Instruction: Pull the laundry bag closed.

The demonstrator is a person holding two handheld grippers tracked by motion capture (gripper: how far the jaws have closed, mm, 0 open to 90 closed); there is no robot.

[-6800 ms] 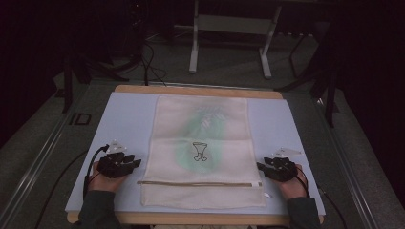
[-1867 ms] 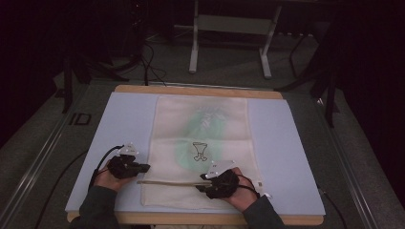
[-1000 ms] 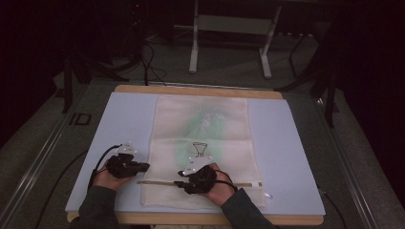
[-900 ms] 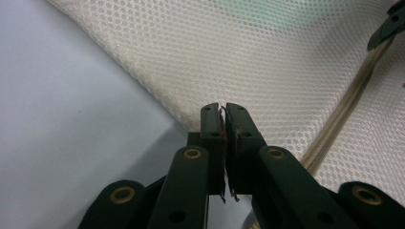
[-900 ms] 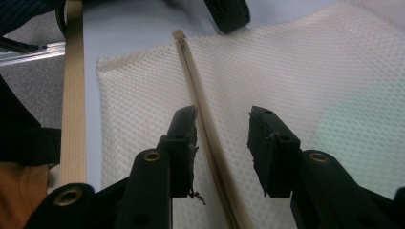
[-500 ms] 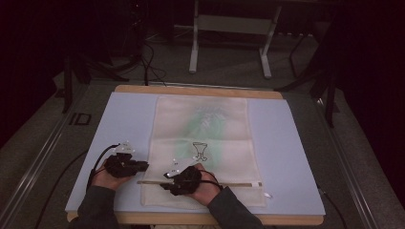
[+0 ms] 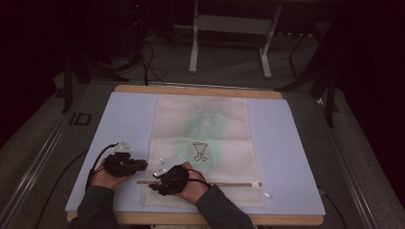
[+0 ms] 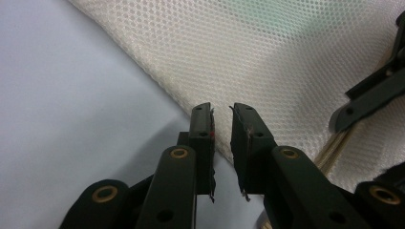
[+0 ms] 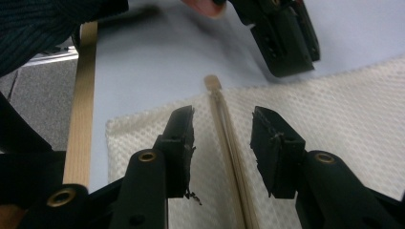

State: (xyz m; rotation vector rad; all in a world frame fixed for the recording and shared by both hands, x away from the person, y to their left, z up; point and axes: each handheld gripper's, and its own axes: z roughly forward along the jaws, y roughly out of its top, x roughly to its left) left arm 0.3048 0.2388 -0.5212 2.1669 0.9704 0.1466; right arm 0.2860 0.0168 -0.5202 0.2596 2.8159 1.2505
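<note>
High view: a cream mesh laundry bag (image 7: 203,143) lies flat along the middle of a pale blue table top (image 7: 291,157), its zipper (image 7: 229,184) running across the lower part of the frame. The left gripper (image 7: 141,164) sits at the lower left of the bag, at its left edge; the right gripper (image 7: 157,182) rests on the bag just beside it, over the left end of the zipper. The two grippers are close together.

Left gripper view: the left gripper (image 8: 221,121) shows its jaws narrowly parted, having just been opening; nothing lies between the pads, and the bag's mesh edge (image 8: 267,62) runs diagonally beyond the tips. The other gripper enters at the right edge of the frame.

Right gripper view: the right gripper (image 9: 223,131) holds its jaws wide, also just opened further, straddling the tan zipper (image 9: 228,138), which runs up the centre of the frame without touching either pad. The left gripper (image 9: 284,36) appears at the upper right.
</note>
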